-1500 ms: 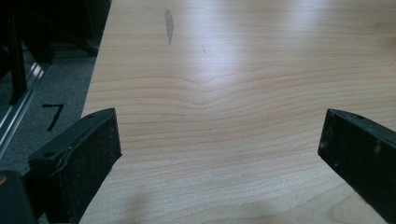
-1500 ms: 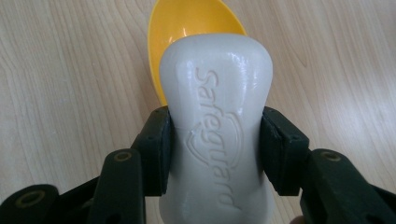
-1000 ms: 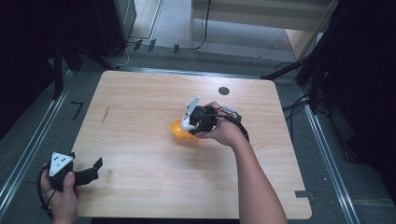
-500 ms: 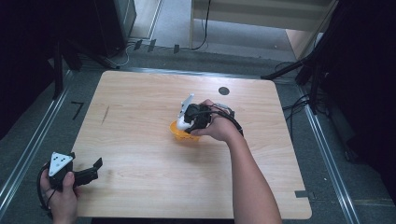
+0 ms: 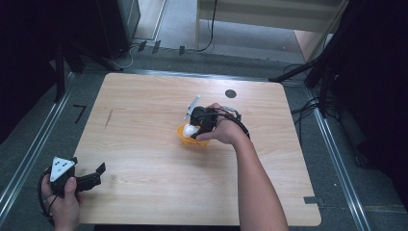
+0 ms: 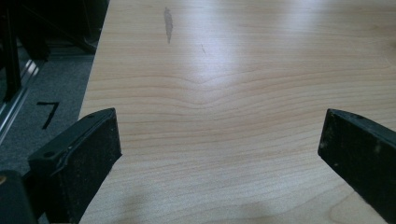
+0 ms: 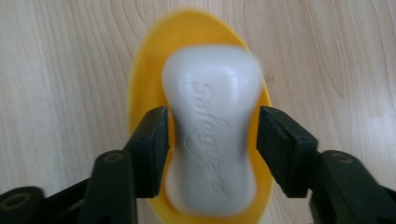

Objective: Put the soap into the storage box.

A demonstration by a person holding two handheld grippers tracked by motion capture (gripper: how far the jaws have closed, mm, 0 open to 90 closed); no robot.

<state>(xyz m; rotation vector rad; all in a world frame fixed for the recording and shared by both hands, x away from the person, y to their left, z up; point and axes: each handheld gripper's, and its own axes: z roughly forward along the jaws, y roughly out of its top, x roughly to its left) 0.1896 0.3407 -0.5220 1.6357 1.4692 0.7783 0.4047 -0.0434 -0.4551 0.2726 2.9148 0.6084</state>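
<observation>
Centrally on the wooden surface [image 5: 144, 120] sits a yellow oval dish [image 7: 144, 93] with a white soap bar [image 7: 212, 126] lying in it. Over it the right tool [image 7: 212, 135] points steeply down, its two black jaws pressed against the narrow waist of the soap bar, one on each side. Near the surface's front left corner, the left tool [image 6: 219, 144] is held low in the person's left hand [image 5: 62, 207], jaws spread wide over bare wood with nothing between them.

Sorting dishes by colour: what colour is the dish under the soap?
Yellow-orange; the dish under the white soap shows best in the right gripper view.
</observation>
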